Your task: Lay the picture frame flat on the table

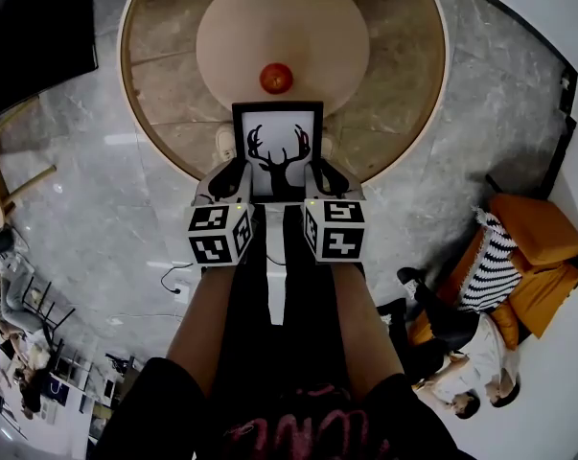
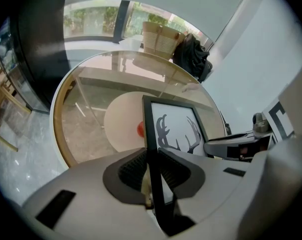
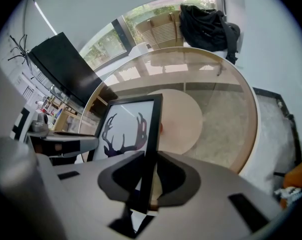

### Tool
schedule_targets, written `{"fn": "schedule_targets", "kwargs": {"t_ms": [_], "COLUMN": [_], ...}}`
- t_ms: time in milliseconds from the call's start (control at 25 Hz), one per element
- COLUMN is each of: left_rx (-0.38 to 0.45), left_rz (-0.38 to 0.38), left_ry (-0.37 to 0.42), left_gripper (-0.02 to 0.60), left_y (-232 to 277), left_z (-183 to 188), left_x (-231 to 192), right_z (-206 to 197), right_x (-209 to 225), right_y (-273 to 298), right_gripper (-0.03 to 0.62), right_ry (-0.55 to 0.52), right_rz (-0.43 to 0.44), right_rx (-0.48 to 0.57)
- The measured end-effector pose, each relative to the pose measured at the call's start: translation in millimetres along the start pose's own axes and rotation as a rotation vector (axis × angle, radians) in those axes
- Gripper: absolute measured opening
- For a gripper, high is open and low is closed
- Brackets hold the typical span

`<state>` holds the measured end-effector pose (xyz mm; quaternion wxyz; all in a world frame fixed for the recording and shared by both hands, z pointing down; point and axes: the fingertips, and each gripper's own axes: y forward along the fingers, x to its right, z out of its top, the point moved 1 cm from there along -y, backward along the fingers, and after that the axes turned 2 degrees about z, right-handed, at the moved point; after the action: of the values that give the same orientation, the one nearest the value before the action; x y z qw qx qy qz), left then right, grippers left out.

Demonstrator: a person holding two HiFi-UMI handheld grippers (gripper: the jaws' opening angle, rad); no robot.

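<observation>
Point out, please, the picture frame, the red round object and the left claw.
picture frame [image 1: 278,151], head view, deer print.
red round object [image 1: 276,78], head view, centre.
left claw [image 2: 152,175], left gripper view, between its fingertips.

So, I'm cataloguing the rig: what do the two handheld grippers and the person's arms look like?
The left gripper and right gripper are light grey shells with dark ribbed fingers. Each carries a white cube with black square markers. No sleeves show on the forearms.
</observation>
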<state>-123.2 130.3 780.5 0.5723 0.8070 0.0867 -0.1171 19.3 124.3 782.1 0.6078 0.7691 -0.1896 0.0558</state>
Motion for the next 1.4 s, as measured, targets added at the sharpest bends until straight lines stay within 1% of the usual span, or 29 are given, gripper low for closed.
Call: {"fn": "schedule_targets", "kwargs": {"t_ms": [160, 240, 360, 560, 680, 800, 1040, 1400], "left_rx": [-0.009, -0.005, 0.016, 0.066, 0.097, 0.130, 0.199, 0.316], "left_rz": [0.002, 0.004, 0.007, -0.005, -0.011, -0.014, -0.020, -0.036], "left_ry": [0.051, 0.063, 0.079, 0.130, 0.154, 0.164, 0.182, 0.246], "left_gripper": [0.072, 0.074, 0.072, 0.072, 0.067, 0.043, 0.021, 0.011], "left_y": [0, -1, -7, -26, -37, -50, -79, -140], "left_z": [1, 3, 10, 28, 42, 58, 91, 138], "left_x": [2, 3, 3, 11, 16, 21, 32, 58], "right_z": [0, 1, 6, 20, 35, 53, 89, 138], "right_x": [1, 1, 1, -1, -6, -15, -26, -47], "right_y": [-1, -3, -9, -29, -42, -59, -96, -171], "right_gripper": [0.083, 0.083, 0.083, 0.081, 0.067, 0.056, 0.034, 0.021], "right_ry": [-0.005, -0.004, 0.003, -0.015, -0.029, -0.051, -0.086, -0.170], "right_rz": [-0.012, -0.015, -0.020, -0.022, -0.015, -0.009, -0.007, -0.017], "right_rx": [0.006, 0.008, 0.028, 0.069, 0.114, 0.166, 0.270, 0.445]}}
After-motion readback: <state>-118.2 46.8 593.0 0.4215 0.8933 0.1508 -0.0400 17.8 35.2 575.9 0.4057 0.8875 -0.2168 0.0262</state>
